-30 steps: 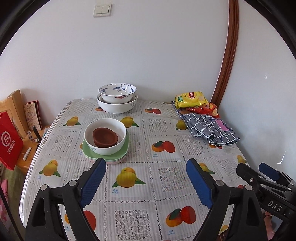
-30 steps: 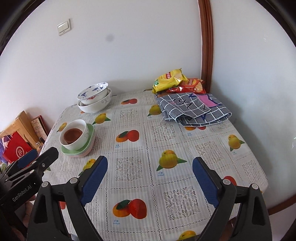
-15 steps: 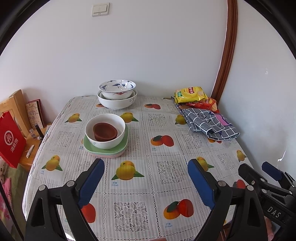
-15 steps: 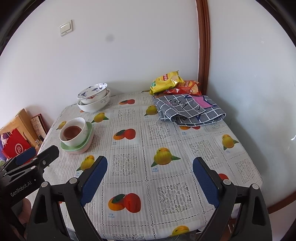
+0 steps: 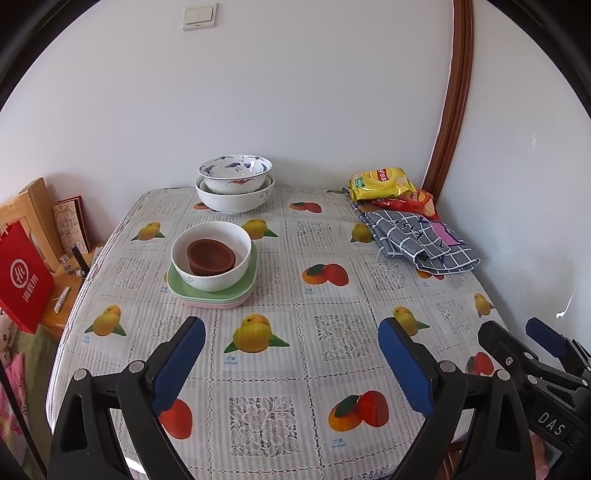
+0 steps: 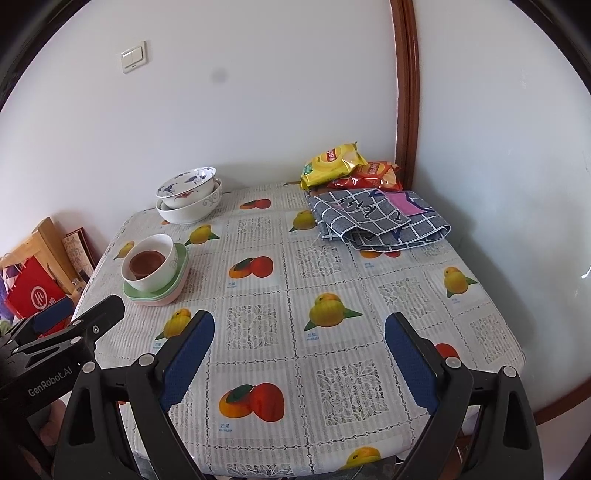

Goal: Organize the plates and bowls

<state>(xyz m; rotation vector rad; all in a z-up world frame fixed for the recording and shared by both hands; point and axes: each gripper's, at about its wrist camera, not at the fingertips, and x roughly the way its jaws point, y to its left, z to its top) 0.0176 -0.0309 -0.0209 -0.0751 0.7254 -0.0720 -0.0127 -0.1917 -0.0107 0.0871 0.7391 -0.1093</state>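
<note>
Over the near edge of the table, I hold both pairs of tongs above the fruit-printed cloth, tilted down toward it. My left gripper has just been spreading its jaws wider and nothing sits between them; its blue pads frame a printed mango and bare cloth only. My right gripper stands spread just as wide, also with nothing between its fingers, and pinches nothing. Each tool shows at the edge of the other's view, side by side and apart. Farther in, toward the left side of the table, lies a short stack of plates, green on top with a pink one showing underneath. On that stack stands a white bowl, and inside it sits a small brown bowl, upright. Beyond them, at the far edge close to the wall, a blue-patterned bowl is nested in a larger white bowl. At the far right corner a folded grey checked cloth lies on the table, with a yellow snack bag and a red snack bag just behind it, against the brown door frame. A light switch sits high on the white wall. Off the table's left side I see a red paper bag and a wooden chair.
</note>
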